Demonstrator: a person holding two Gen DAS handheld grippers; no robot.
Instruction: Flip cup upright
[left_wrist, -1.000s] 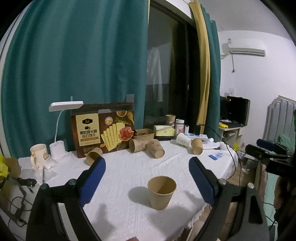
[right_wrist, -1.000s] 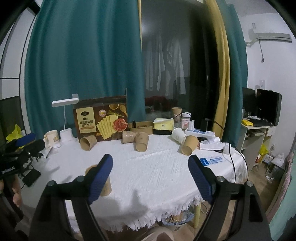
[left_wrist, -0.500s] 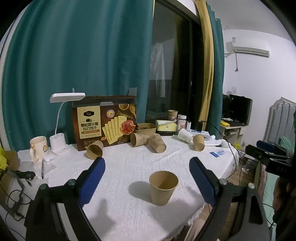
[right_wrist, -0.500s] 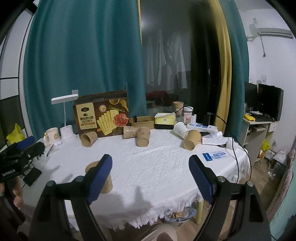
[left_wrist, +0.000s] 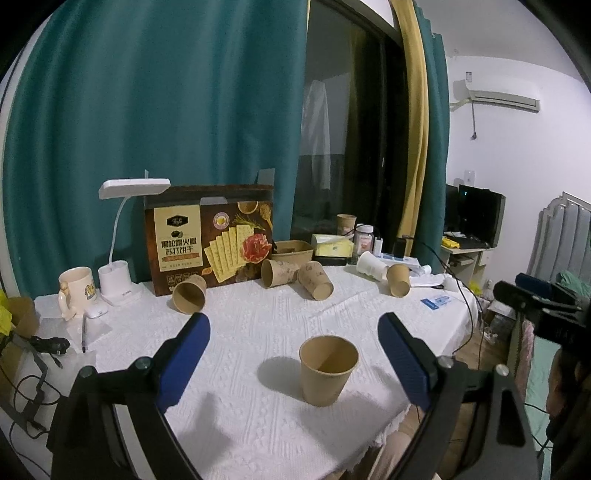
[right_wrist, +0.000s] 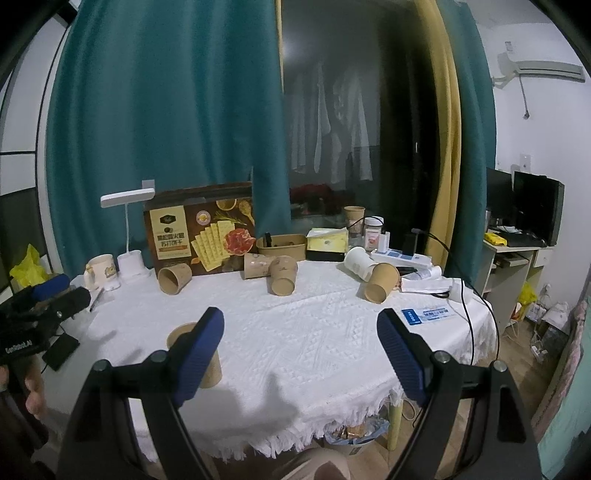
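Cup (left_wrist: 328, 369) stands upright between my left claw's (left_wrist: 293, 339) wide, empty jaws; five cups lie tipped at twelve o'clock; right claw (right_wrist: 300, 338) open, empty.

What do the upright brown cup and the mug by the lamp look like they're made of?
Upright brown cup: likely kraft paper, matte, with a thin rolled rim. Mug: probably glazed ceramic, cream and slightly glossy, with a thick wall and handle.

Both grippers are the same build: the left gripper (left_wrist: 293, 334) and right gripper (right_wrist: 300, 330) have black angular arms with round silver screws. Fingers (left_wrist: 186, 356) wear ribbed blue pads, and the left's black body reads "GenRobot.AI" in white.
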